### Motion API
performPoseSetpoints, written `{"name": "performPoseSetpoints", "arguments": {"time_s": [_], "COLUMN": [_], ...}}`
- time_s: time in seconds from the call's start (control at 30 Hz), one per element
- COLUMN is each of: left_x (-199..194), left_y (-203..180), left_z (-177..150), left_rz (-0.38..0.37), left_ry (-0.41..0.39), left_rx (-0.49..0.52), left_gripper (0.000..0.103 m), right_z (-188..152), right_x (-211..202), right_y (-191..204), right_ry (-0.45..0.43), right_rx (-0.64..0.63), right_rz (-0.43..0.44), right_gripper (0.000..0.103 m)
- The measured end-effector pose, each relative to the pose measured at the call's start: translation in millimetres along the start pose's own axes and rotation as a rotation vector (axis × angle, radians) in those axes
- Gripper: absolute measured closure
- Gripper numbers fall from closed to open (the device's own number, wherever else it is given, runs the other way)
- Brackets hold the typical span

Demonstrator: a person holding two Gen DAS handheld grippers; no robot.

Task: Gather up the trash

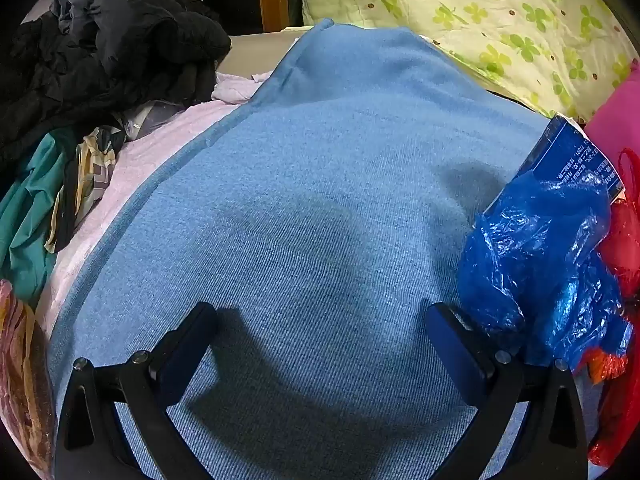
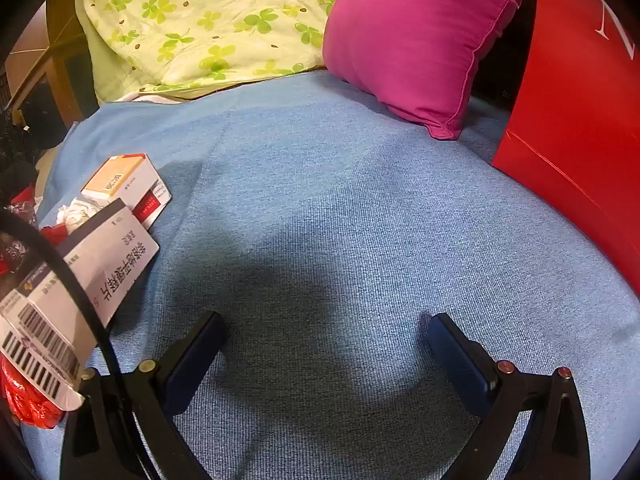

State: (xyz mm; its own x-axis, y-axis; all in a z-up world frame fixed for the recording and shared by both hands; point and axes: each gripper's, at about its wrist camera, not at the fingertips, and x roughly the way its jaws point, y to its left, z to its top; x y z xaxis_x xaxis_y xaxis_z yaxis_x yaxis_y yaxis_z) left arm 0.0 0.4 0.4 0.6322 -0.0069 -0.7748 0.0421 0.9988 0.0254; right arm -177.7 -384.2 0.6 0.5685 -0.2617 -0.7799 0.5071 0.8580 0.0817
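My left gripper (image 1: 322, 320) stands open over a blue blanket (image 1: 320, 184), nothing between its fingers. Just right of its right finger lies a crumpled blue plastic bag (image 1: 536, 264), with a dark blue carton (image 1: 576, 156) behind it and red plastic wrapping (image 1: 624, 248) at the edge. My right gripper (image 2: 326, 330) is open too, above the bare blue blanket (image 2: 360, 208). To its left lie a large white medicine box (image 2: 80, 280) with barcodes, a smaller orange-and-white box (image 2: 124, 180), a crumpled white tissue (image 2: 74, 212) and red foil wrapping (image 2: 28, 400).
A pile of black clothing (image 1: 108, 48) and teal fabric (image 1: 28, 216) sit at the left. A green clover-print quilt (image 2: 208, 20) lies at the back, with a magenta pillow (image 2: 420, 40) beside it. A red paper bag (image 2: 580, 140) stands at the right. A black cable (image 2: 80, 292) crosses the white box.
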Motion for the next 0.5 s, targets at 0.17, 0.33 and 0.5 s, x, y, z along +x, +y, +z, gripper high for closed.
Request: {"name": "performPoseSetpoints", "arguments": {"time_s": [0.17,0.33,0.5], "left_x": [-2.2,-5.3,-0.3], "left_y": [2.9,9.8,2.1], "left_z": [-0.2,-1.2,-0.2], "left_rz": [-0.001,-0.009,0.001], "left_ry": [0.002,0.005,0.012], "left_rx": [-0.002,-0.008,0.005], "left_gripper": [0.0,0.0,0.0], "right_z": [0.0,0.0,0.0], "right_x": [0.0,0.0,0.0], "right_y": [0.0,0.1,0.0], "right_ry": [0.0,-0.001,0.0], "right_rx": [0.0,-0.001,0.0], "right_rz": [-0.001,-0.001,0.0], "right_gripper": [0.0,0.0,0.0]}}
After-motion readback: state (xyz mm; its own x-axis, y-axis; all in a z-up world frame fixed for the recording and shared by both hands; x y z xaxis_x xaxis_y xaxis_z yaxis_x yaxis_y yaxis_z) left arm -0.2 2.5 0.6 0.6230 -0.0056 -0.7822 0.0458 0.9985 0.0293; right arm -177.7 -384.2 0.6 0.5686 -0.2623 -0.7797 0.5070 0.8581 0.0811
